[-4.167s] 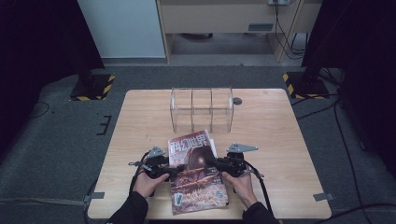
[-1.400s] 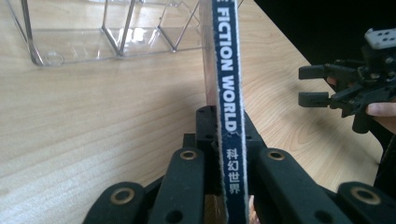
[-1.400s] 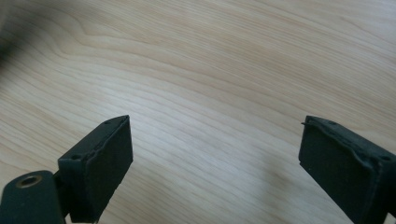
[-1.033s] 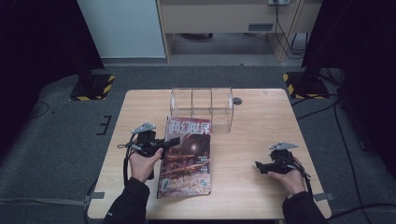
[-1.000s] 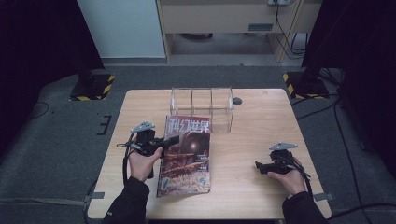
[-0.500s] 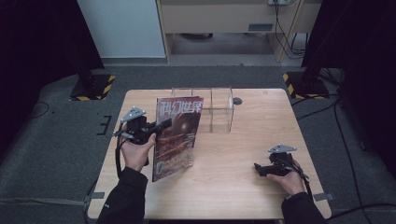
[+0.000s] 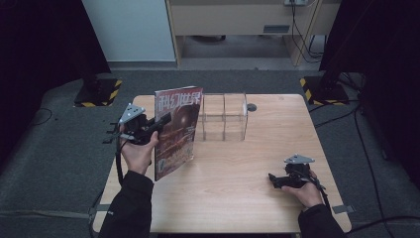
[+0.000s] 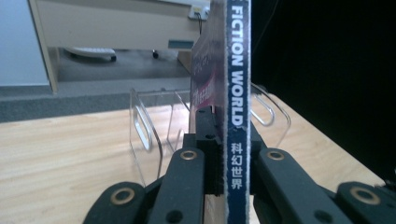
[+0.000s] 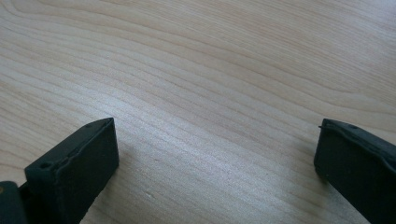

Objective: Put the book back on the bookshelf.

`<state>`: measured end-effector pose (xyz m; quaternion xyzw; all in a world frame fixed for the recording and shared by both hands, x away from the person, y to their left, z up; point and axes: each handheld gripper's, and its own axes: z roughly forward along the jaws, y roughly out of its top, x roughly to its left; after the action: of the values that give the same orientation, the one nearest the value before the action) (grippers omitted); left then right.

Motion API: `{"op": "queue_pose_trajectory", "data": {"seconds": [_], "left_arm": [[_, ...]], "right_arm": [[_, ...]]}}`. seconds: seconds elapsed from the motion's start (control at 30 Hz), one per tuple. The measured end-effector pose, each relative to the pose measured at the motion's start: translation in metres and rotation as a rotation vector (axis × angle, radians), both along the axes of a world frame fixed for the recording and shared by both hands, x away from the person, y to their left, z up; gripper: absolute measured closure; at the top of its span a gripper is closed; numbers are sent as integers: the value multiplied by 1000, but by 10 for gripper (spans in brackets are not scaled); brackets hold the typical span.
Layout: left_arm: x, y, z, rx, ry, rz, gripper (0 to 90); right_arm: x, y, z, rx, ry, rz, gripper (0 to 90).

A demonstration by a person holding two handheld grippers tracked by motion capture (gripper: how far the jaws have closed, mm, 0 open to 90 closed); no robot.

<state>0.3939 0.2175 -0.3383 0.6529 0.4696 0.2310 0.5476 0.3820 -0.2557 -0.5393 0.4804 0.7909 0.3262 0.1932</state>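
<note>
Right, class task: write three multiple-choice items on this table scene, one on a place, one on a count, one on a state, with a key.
1. Where does the clear rack stand?
A. at the table's far edge
B. at the near edge by the person
C. on the floor

2. How many magazines are there?
A. one
B. two
C. three

3. How is the magazine placed?
A. flat on the table
B. held upright by its spine
C. slotted in the rack

Key:
1 A, the high view shows the rack by the far edge of the table.
2 A, the single magazine in the left gripper.
3 B, the left gripper view shows the jaws clamped on the blue spine, which stands vertical; the right gripper rests open, nothing between its jaws.
</note>
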Motion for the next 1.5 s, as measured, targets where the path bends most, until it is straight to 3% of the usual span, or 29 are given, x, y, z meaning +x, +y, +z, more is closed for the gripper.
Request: {"op": "queue_pose_trajectory", "data": {"seconds": [0.13, 0.47, 0.63, 1.0, 1.17, 1.3, 1.43, 1.5], "left_arm": [[12, -3, 1, 3, -36, 21, 838], [44, -10, -2, 14, -36, 67, 838], [61, -14, -13, 17, -30, 96, 838], [84, -28, -34, -9, -80, 155, 838], [86, -28, -39, -23, -96, 152, 838], [80, -25, -43, 5, -107, 134, 835], [73, -19, -45, 10, -96, 106, 834], [66, -13, -50, 25, -71, 83, 833]], "right_arm": [[0, 0, 0, -1, -1, 2, 3], [0, 0, 0, -1, -3, 2, 3], [1, 0, 0, -1, -4, 0, 3], [1, 0, 0, 0, -4, 0, 2], [1, 0, 0, 0, -4, 0, 3], [1, 0, 0, -1, -4, 0, 3], [1, 0, 0, -1, -5, 1, 3], [1, 0, 0, -1, -4, 0, 3]]}}
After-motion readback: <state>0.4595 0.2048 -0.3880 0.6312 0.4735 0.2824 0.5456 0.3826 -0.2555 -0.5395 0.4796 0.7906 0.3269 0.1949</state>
